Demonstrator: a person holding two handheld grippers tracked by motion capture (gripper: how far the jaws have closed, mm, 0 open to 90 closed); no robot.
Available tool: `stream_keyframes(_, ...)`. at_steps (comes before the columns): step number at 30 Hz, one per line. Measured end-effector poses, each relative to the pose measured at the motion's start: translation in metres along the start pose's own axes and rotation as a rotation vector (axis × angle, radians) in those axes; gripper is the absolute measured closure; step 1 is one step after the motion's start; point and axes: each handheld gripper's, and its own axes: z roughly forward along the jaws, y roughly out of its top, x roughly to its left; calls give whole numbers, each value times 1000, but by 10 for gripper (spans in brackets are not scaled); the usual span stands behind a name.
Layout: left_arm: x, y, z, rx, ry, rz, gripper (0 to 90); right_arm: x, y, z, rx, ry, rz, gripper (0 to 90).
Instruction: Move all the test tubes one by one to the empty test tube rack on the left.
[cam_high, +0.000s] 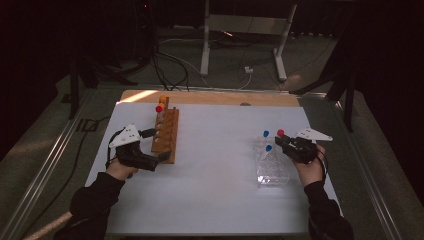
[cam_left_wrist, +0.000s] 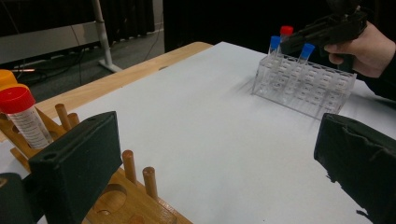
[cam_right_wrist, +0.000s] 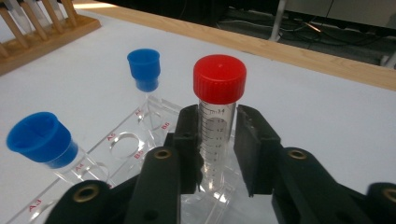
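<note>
My right gripper (cam_right_wrist: 217, 128) is shut on a red-capped tube (cam_right_wrist: 219, 79), held upright at the far end of a clear plastic rack (cam_right_wrist: 122, 145). The tube's lower end is hidden between the jaws. Two blue-capped tubes (cam_right_wrist: 144, 70) (cam_right_wrist: 42, 140) stand in that rack. In the high view this gripper (cam_high: 281, 142) sits at the rack's (cam_high: 272, 170) far right corner. My left gripper (cam_high: 162, 157) is open beside the near end of a wooden peg rack (cam_high: 167, 131); its jaws stand wide apart around the rack's (cam_left_wrist: 135, 205) corner. A red-capped tube (cam_left_wrist: 22, 116) and an orange cap (cam_left_wrist: 6, 77) stand at the rack's far end.
A white sheet (cam_high: 215, 170) covers the table, and a bare wooden strip (cam_high: 210, 97) runs along its far edge. Between the two racks lies open sheet. Beyond the table are cables (cam_high: 170, 70) and a desk frame (cam_high: 245, 30) on the floor.
</note>
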Motion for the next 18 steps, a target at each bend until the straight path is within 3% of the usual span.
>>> stream_keyframes(9, 1, 0, 0, 0, -5, -6, 16, 1, 9, -8, -19, 1, -9, 750)
stream_keyframes(18, 0, 3, -1, 0, -11, -7, 16, 4, 39, -36, -79, 10, -45, 751)
